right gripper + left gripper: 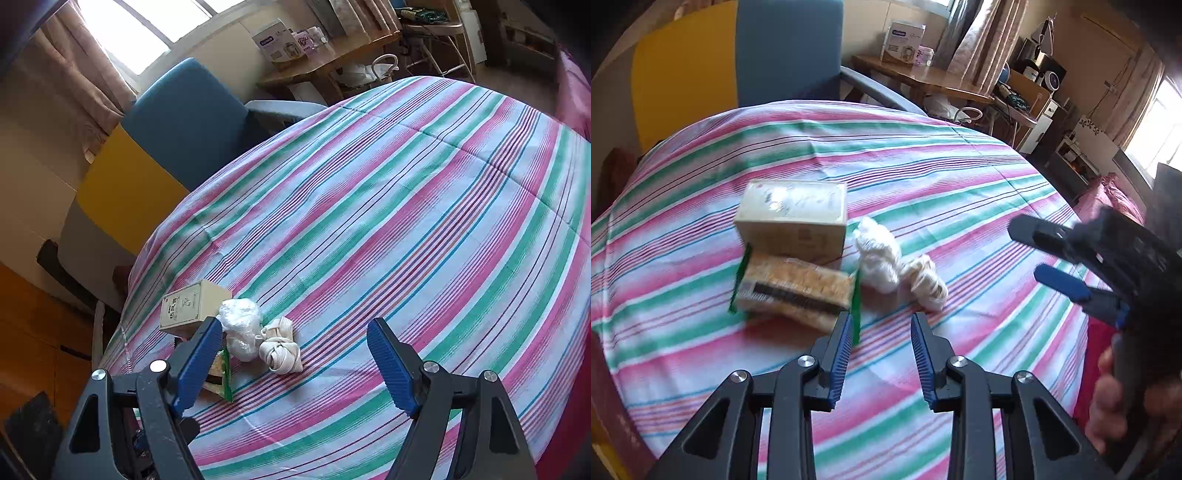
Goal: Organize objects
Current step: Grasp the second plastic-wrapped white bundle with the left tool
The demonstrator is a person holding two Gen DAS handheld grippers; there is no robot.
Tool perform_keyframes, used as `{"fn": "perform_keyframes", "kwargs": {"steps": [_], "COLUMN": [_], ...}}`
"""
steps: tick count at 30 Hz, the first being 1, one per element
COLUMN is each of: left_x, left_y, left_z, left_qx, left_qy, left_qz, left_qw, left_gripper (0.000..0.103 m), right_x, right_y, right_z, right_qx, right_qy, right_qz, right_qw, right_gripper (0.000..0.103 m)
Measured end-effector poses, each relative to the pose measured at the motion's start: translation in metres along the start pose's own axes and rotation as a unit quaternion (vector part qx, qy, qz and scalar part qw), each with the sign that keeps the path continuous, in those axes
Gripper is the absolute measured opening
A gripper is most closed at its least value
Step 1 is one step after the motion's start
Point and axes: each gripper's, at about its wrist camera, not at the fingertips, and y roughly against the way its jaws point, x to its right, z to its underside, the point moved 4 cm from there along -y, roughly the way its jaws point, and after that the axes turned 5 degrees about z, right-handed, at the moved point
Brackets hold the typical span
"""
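Nearest the left wrist camera, the left hand-held gripper (881,321) is hanging over the striped bed cover (960,177), its jaws at their narrowest and gripping nothing. Going left to right, a cream box (792,218) is sitting behind a green-edged packet (792,288), a white plastic bundle (877,254) and a knotted cloth strap (925,282) are lying beside them, and the right hand-held gripper (1021,247) is hovering wide open, empty.

Bedsheet (406,206): pink, green, white stripes
Box (792,218): cream
Sponge pack (792,290): yellow, green edges
Plastic bag (877,254): white
Strap bundle (280,350): off-white
Chair (184,114): blue
Gripper pads (391,369): blue, ribbed
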Motion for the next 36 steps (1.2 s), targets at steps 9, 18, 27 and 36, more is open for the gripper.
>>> {"fn": "perform_keyframes", "kwargs": {"steps": [9, 18, 27, 36], "left_x": [-0.003, -0.008, 0.012, -0.001], "left_y": [-0.061, -0.085, 0.002, 0.033], "left_z": [-0.039, -0.040, 0.023, 0.116], "left_qx": [-0.028, -0.027, 0.036, 0.026], "left_qy": [0.023, 0.028, -0.036, -0.054], "left_qz": [-0.002, -0.022, -0.026, -0.072], "left_qw": [0.9994, 0.9990, 0.9984, 0.9957], "left_gripper": [0.044, 0.035, 0.035, 0.035], "right_x": [-0.002, 0.004, 0.004, -0.001], "right_y": [0.000, -0.002, -0.011, -0.026], "right_z": [0.001, -0.001, 0.002, 0.009], "right_qx": [-0.007, -0.009, -0.028, -0.055], "right_qy": [-0.003, -0.013, -0.007, 0.025], "right_qz": [-0.022, -0.024, -0.012, 0.022], "right_qw": [1.000, 1.000, 1.000, 0.998], "right_gripper": [0.082, 0.084, 0.084, 0.084]}}
